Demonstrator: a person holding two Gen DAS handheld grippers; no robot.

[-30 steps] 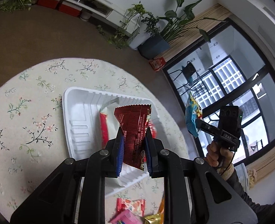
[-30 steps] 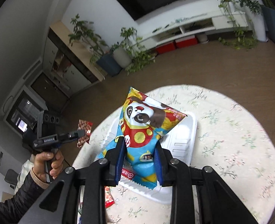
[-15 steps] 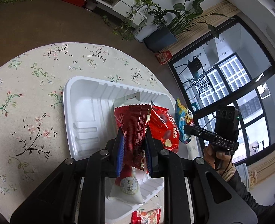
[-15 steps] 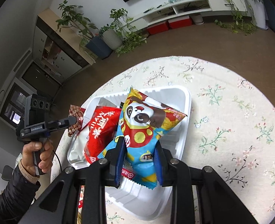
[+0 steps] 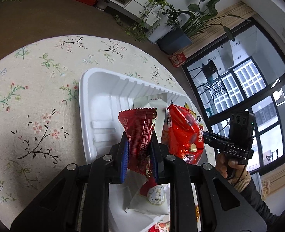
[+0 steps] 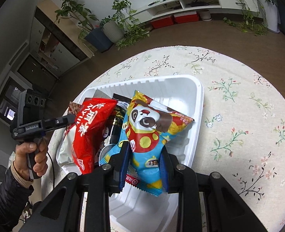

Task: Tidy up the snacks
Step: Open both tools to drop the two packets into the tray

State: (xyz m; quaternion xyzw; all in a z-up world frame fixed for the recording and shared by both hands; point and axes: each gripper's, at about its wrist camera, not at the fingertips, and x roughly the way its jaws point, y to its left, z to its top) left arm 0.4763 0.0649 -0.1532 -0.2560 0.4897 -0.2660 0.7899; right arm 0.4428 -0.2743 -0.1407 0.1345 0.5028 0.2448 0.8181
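Observation:
A white plastic tray [image 5: 96, 100] [image 6: 196, 104] sits on the flowered round table. My left gripper [image 5: 139, 154] is shut on a dark red snack packet [image 5: 140, 131] and holds it over the tray. My right gripper [image 6: 144, 160] is shut on a blue and yellow panda snack bag [image 6: 148, 135], low over the tray's right half. A bright red bag [image 5: 181, 133] [image 6: 90, 129] and a white packet [image 5: 154, 199] lie in the tray. In the right wrist view the left gripper [image 6: 65, 120] shows beside the red bag.
The flowered tablecloth [image 5: 36, 96] [image 6: 249, 116] spreads around the tray. More loose snacks [image 5: 160, 227] lie at the table's near edge. Potted plants [image 6: 111, 29] and a low white shelf [image 6: 200, 2] stand on the floor beyond the table.
Both grippers have come down and closer over the tray with their packets. The tray now looks larger in both views, and the panda bag sits lower beside the red bag.

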